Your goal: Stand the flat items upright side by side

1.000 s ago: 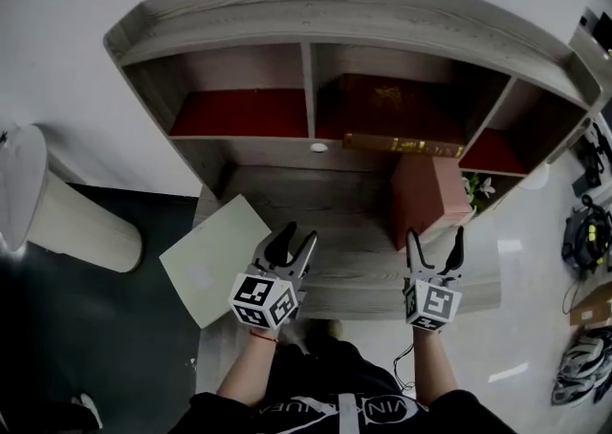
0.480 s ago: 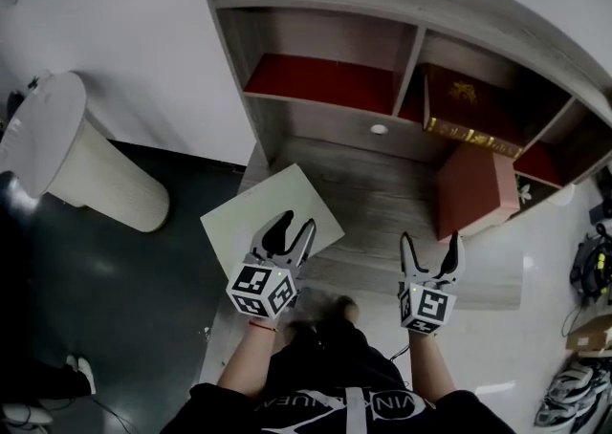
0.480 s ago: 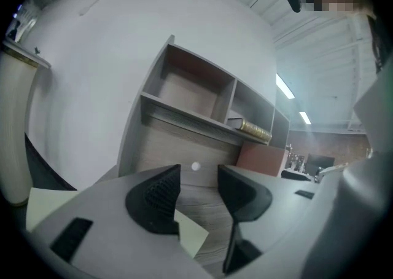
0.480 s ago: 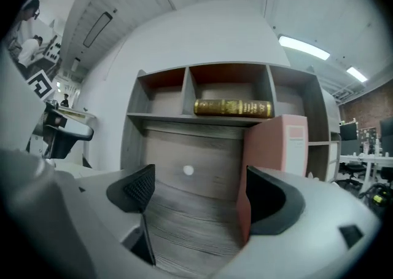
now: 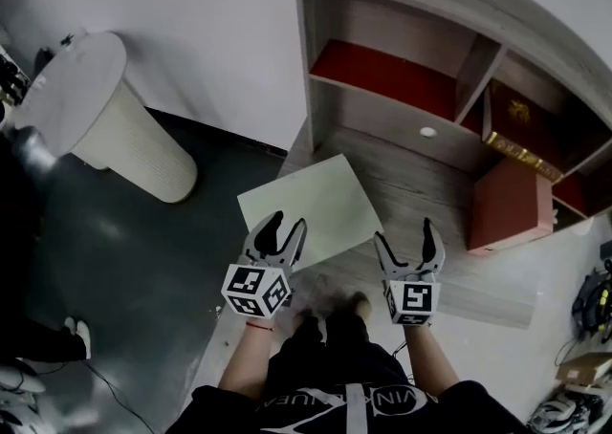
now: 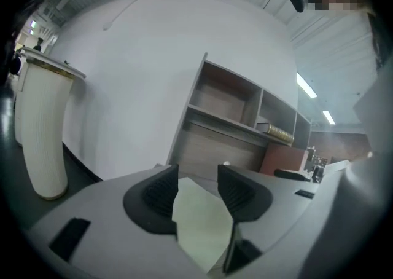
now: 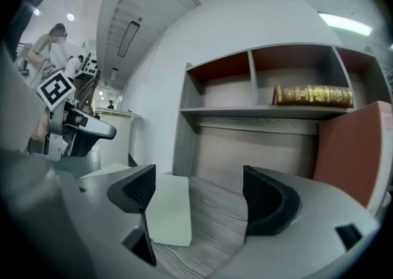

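Desk [image 5: 411, 195] below shelves [image 5: 382, 124]: pale sheet [image 5: 311, 207] lies flat, corner overhanging the left edge, probably the easy pinch point. Left gripper [image 5: 286, 222] and right gripper [image 5: 405, 231] hover just short of it, jaws apart, empty.

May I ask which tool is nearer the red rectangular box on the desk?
Right: the right tool sits left of the red box; the left tool is farther left.

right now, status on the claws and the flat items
Left claw open, empty; right claw open, empty. Pale green book flat on desk corner, overhanging the edge, untouched. Red book tilted upright by the shelf. Nothing between claws and book.
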{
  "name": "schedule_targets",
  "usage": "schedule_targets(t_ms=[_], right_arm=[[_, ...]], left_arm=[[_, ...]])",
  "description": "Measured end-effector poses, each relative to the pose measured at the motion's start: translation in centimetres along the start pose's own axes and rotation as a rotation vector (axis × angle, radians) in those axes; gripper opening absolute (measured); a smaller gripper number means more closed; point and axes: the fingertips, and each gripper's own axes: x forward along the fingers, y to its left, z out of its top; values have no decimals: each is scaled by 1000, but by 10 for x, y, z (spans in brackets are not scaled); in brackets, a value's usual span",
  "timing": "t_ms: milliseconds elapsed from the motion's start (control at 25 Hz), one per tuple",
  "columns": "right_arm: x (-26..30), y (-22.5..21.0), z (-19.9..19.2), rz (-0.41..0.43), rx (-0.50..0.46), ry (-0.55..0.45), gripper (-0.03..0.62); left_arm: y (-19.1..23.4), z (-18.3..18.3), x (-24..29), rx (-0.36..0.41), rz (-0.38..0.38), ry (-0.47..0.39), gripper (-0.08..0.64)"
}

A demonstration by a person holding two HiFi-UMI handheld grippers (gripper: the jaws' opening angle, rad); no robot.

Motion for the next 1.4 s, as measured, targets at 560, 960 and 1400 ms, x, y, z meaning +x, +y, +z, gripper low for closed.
schedule_targets(t_ms=[560,960,1400], right_arm=[[23,160,-40,496,-175,139,440],[3,244,-87,790,-431,192,448],[13,266,-128,805,-731,209,457]], left_arm=[[77,-43,-79,-146,224,21,217],[89,-104,-103,-294,257,100,242],[82,-170,-91,-545,236,174,277]])
